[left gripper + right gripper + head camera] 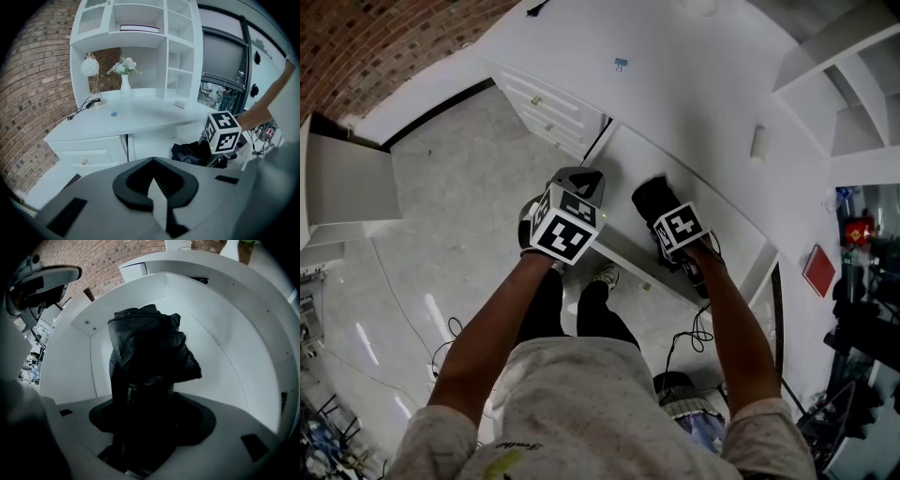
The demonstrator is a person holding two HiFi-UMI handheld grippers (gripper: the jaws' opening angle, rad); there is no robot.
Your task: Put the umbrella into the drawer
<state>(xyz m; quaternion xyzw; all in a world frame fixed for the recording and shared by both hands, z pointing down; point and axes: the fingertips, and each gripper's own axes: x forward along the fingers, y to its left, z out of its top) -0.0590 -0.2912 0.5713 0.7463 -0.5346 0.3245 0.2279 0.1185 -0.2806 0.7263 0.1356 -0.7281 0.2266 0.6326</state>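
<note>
The folded black umbrella point(147, 350) sticks out of my right gripper point(140, 397), which is shut on its lower end. It hangs inside the open white drawer point(225, 348), whose walls curve round it. In the head view the umbrella point(651, 199) is over the drawer point(717, 234) under the desk, with my right gripper point(667, 221) just behind it. My left gripper point(578, 180) is to the left of the drawer, shut and holding nothing. From the left gripper point(152, 180) view, the umbrella point(187, 152) lies low beside the right gripper's marker cube point(222, 132).
The white desk top point(694, 103) carries a blue clip point(621, 64), a lamp point(89, 68) and a vase of flowers point(124, 79). A drawer cabinet point(548, 108) stands left of the open drawer. Cables point(694, 337) lie on the floor by the person's feet.
</note>
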